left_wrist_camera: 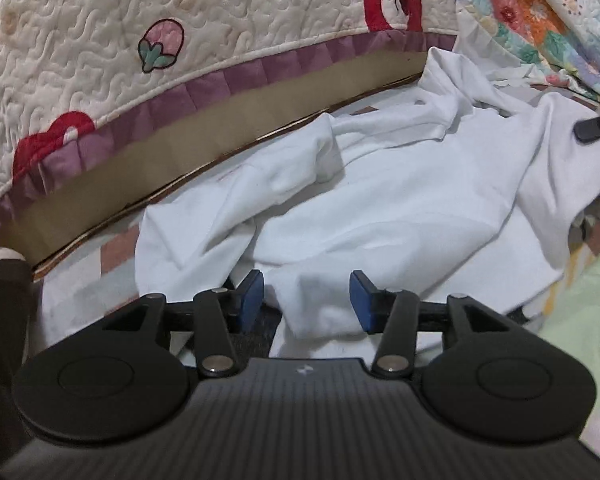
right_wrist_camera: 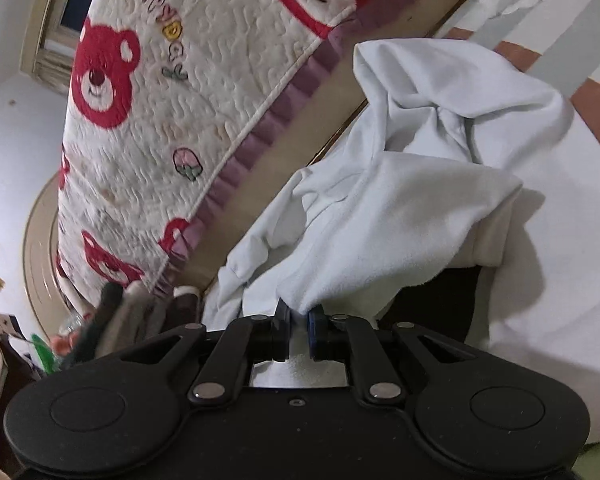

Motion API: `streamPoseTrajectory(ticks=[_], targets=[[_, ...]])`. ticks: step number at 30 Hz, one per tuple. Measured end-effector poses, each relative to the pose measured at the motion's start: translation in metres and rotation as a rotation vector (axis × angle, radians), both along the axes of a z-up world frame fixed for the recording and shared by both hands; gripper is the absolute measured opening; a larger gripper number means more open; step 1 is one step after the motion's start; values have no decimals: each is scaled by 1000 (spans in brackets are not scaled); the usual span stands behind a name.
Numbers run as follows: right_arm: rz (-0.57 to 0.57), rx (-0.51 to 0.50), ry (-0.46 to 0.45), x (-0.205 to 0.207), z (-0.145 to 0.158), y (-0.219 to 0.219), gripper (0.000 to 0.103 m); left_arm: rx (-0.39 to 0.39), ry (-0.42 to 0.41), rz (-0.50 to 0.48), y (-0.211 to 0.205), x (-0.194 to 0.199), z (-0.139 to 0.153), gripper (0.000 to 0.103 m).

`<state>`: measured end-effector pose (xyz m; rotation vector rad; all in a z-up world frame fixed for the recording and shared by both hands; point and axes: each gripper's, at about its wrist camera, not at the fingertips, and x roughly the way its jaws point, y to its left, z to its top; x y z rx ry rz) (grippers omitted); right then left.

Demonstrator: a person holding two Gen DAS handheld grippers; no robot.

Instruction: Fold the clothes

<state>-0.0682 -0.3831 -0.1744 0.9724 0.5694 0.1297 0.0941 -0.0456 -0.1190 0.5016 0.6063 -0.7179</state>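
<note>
Closest to you, your left gripper [left_wrist_camera: 306, 300] is sitting with its blue pads [left_wrist_camera: 251, 298] spread wide, and a fold of the white garment [left_wrist_camera: 380, 200] is bulging up between them without being squeezed. Your right gripper [right_wrist_camera: 299, 322] is pressing its pads together on a pinched corner of the same white garment [right_wrist_camera: 400, 216], and the cloth is rising from that pinch in a crumpled drape. The garment is lying in a rumpled heap across a bed sheet [left_wrist_camera: 116, 248] patterned in white, grey and terracotta blocks, with one sleeve-like roll pointing toward the tan headboard panel [left_wrist_camera: 172, 152]. From the left wrist view, a black part of your right gripper [left_wrist_camera: 594, 126] is showing at the garment's far right edge. Behind the panel, a cream quilted cover [right_wrist_camera: 204, 80] is leaning, trimmed in a purple ruffle and printed with red bear faces and small pink strawberries; colourful letters on it are reading roughly "Happy Day", though the second word is hard to make out. A floral quilt [left_wrist_camera: 540, 12] in orange, pink and green is bunching at the top right of the left wrist view, and a pale green cloth [left_wrist_camera: 588, 320] is lying at the right edge.
</note>
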Motion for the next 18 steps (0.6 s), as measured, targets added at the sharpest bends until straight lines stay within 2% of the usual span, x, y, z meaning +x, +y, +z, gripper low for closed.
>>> streamPoseTrajectory(ticks=[5,9,11,12,13,15,17,18], targets=[[-20,10,37,2,-13,-7,14,-86,296,139,7,41,-14,49],[-11,-8,51,4,-18,-7,15,-159,460,216,21,55,-26,57],[1,-23,59,8,-19,-4,15,-186,525,241,26,61,-29,65],[-5,-34,76,9,-21,-4,17,-186,550,254,25,63,-32,71],[-15,-47,97,11,-23,-3,28,-184,563,260,24,65,-34,71],[-34,-69,136,13,-27,-2,41,-165,556,262,19,66,-34,72],[-43,-60,145,12,-33,-3,41,-131,542,258,12,67,-34,71],[-46,-47,142,12,-37,-4,41,-103,506,255,8,65,-34,58]])
